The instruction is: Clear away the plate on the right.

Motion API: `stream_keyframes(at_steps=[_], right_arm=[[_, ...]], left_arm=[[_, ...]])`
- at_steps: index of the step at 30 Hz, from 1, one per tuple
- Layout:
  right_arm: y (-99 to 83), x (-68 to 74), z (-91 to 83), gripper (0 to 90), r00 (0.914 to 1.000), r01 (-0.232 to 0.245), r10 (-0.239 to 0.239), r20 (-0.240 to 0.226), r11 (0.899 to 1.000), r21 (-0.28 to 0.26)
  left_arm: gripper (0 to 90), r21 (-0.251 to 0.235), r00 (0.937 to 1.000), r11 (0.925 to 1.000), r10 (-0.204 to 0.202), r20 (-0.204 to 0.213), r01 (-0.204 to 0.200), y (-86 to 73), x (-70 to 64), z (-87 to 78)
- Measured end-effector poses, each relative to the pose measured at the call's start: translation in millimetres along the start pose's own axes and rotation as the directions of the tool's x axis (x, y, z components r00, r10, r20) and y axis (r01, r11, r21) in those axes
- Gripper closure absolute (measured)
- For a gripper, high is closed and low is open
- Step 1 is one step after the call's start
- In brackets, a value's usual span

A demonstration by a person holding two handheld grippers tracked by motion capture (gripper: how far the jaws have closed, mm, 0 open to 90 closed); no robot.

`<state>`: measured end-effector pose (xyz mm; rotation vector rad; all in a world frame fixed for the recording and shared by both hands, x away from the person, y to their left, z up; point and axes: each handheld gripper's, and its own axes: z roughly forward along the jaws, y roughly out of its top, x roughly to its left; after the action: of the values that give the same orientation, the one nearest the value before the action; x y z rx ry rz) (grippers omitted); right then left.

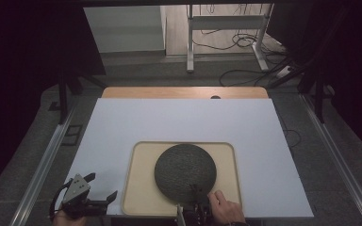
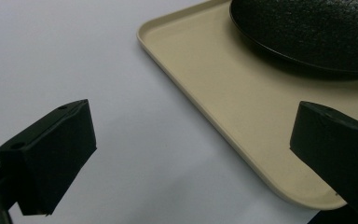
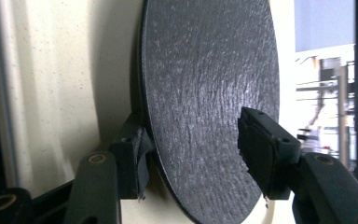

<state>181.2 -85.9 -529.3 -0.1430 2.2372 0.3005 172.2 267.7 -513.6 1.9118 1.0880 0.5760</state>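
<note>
Left claw (image 1: 104, 187) at the near left of the desk (image 1: 179, 120), jaws spread wide and empty, hovering over bare white surface just left of the tray (image 1: 139, 188); near left corner of that beige tray between the jaws in the left gripper view, nothing touched. Tray flat on the near middle of the desk. On the tray, right of its centre, the round dark plate (image 1: 185, 172), rough-textured, apparently tilted with its near edge raised. At that near edge, the right claw (image 3: 191, 154), one jaw under the plate and one over its top face, not yet pressed shut: a gap visible on the upper side. Right hand (image 1: 225, 207) behind it at the desk's near edge. By the look of it, grasp just being set up; closing on the rim and lifting the plate off the tray yet to come.
</note>
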Motion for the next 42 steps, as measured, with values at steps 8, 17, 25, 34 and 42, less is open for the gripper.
stream_keyframes(at_steps=[8, 17, 25, 34, 42], right_arm=[[-3.0, -4.4, -2.9, 42.4, 0.9992, -0.033, 0.033, -0.021, 0.999, -0.003], [-6.8, -6.8, -7.5, 41.9, 0.9963, -0.074, 0.074, -0.044, 0.997, -0.016], [-9.1, -7.9, -10.7, 41.3, 0.9932, -0.104, 0.103, -0.054, 0.994, -0.028], [-12.2, -10.2, -15.4, 41.0, 0.9907, -0.121, 0.118, -0.067, 0.992, -0.035], [-14.4, -11.1, -21.1, 40.2, 0.9904, -0.123, 0.120, -0.069, 0.992, -0.035]], left_arm=[[0.0, -0.001, 1.0000, 1.0000, 0.001, 0.000, -0.001, 0.1, 0.1, -0.4], [0.0, -0.002, 1.0000, 1.0000, 0.000, 0.000, 0.000, 0.0, 0.2, -0.5], [0.0, -0.001, 1.0000, 1.0000, 0.001, 0.000, -0.001, 0.0, 0.1, -0.4], [0.0, -0.001, 1.0000, 1.0000, 0.001, 0.000, -0.001, 0.2, 0.1, -0.4], [0.0, 0.000, 1.0000, 1.0000, 0.000, 0.001, 0.000, 0.2, -0.3, 0.2]])
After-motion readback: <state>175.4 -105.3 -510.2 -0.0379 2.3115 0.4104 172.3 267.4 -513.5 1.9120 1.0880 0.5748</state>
